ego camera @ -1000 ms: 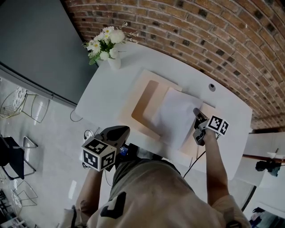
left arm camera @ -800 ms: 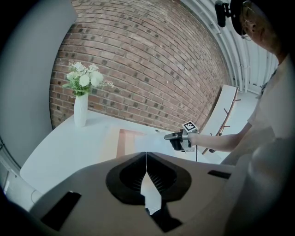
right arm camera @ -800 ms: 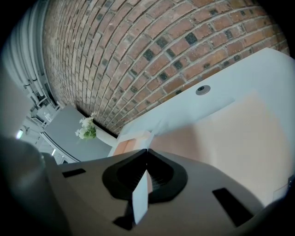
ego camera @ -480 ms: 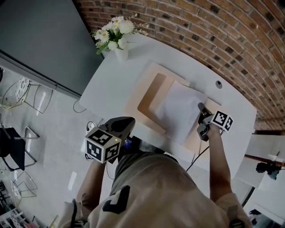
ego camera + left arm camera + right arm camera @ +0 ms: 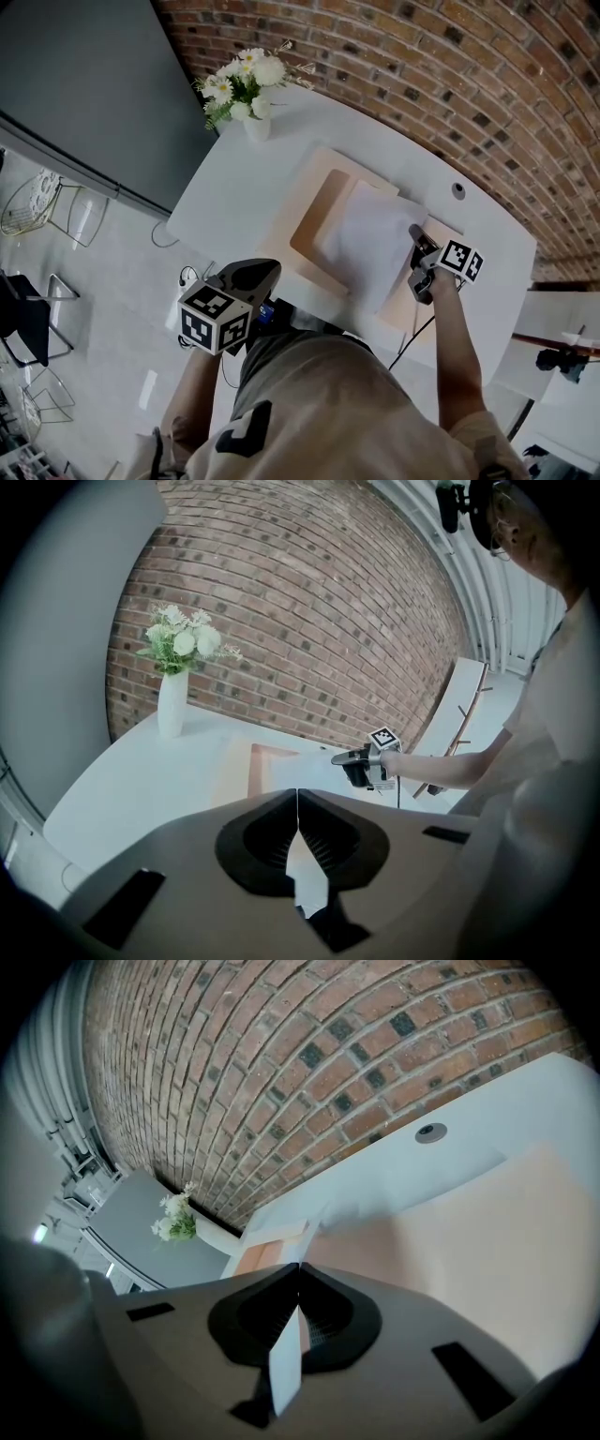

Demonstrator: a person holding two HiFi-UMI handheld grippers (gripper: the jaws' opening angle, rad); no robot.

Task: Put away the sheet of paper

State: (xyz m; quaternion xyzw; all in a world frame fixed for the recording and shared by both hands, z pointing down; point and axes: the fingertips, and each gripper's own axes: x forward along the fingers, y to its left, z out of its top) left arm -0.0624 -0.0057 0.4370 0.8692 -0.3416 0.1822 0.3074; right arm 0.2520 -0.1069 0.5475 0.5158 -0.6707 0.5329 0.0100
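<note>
At the far left of the head view, wire-frame chairs [image 5: 39, 214] stand on the pale floor beside a dark wall panel [image 5: 84, 84]. Next comes the rounded end of the white surface [image 5: 234, 192], where a white vase of daisies [image 5: 247, 92] stands near the brick wall [image 5: 450, 66].

Below that end and off the surface's edge, the left gripper [image 5: 265, 272] hangs in front of the person's waist, its marker cube [image 5: 214, 319] toward the camera. In the left gripper view its jaws [image 5: 297, 803] meet at the tips with nothing between them, and they point across the surface toward the vase [image 5: 172, 703] and the other gripper [image 5: 337, 758].

Toward the middle of the surface lies a flat beige tray [image 5: 298, 192] with a darker peach recess. The sheet of paper [image 5: 370, 246] hangs over the right part of this recess, reaching toward the surface's near edge, its far corner a little raised.

At the sheet's right edge the right gripper [image 5: 413, 234] grips it, held in the person's outstretched arm. In the right gripper view the jaws [image 5: 298, 1281] are pressed onto the sheet [image 5: 285, 1368], which shows edge-on as a white strip between the pads, with the tray's peach floor [image 5: 487, 1260] beneath.

Farther right, a small round cable port [image 5: 457, 190] sits in the surface near the wall, and a dark cable [image 5: 412, 339] hangs off the near edge.
</note>
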